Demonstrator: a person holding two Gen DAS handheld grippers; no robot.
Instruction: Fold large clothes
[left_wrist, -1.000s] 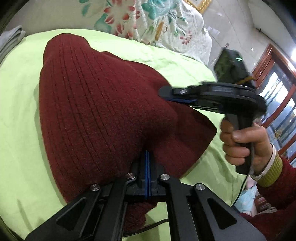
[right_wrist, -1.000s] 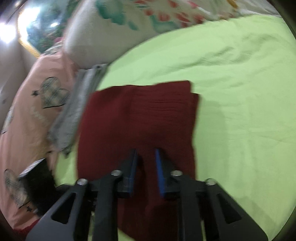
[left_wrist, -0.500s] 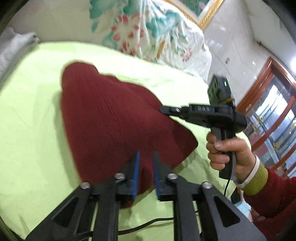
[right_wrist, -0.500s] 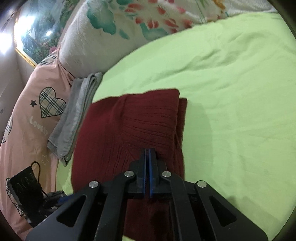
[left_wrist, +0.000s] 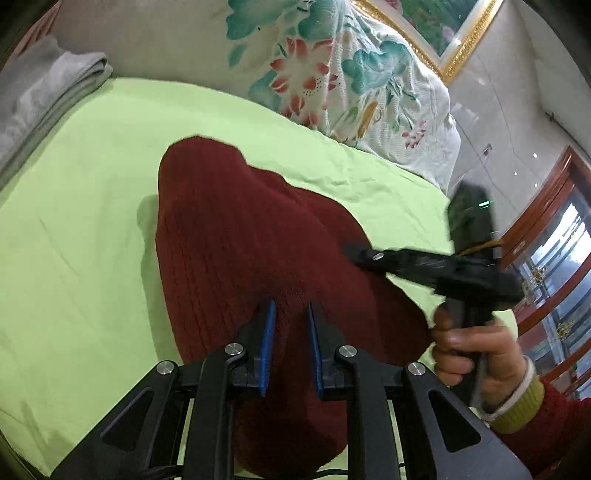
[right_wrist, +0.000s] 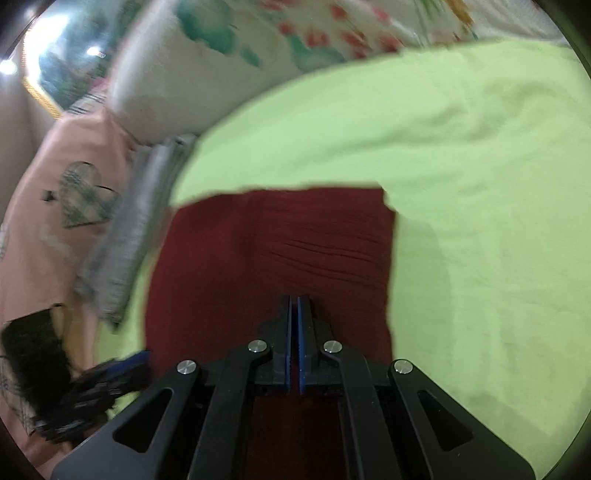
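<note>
A dark red knitted sweater (left_wrist: 240, 240) lies folded on the light green bed sheet (left_wrist: 74, 221). My left gripper (left_wrist: 290, 314) is open above the sweater's near edge, with nothing between its blue pads. My right gripper (right_wrist: 294, 306) is shut over the sweater (right_wrist: 295, 236), and I cannot tell whether cloth is pinched. It also shows from the side in the left wrist view (left_wrist: 354, 251), with its tip at the sweater's right side. The left gripper shows blurred at the lower left of the right wrist view (right_wrist: 110, 373).
A folded grey cloth (left_wrist: 48, 85) lies at the sheet's left edge, also seen in the right wrist view (right_wrist: 129, 236). A floral quilt (left_wrist: 332, 62) is piled behind. A pink heart-print cover (right_wrist: 55, 221) lies left. A wooden glass cabinet (left_wrist: 554, 258) stands at the right.
My left gripper opened, let go of the sweater's edge and drew back. My right gripper went from open to shut. The sweater now lies flat.
</note>
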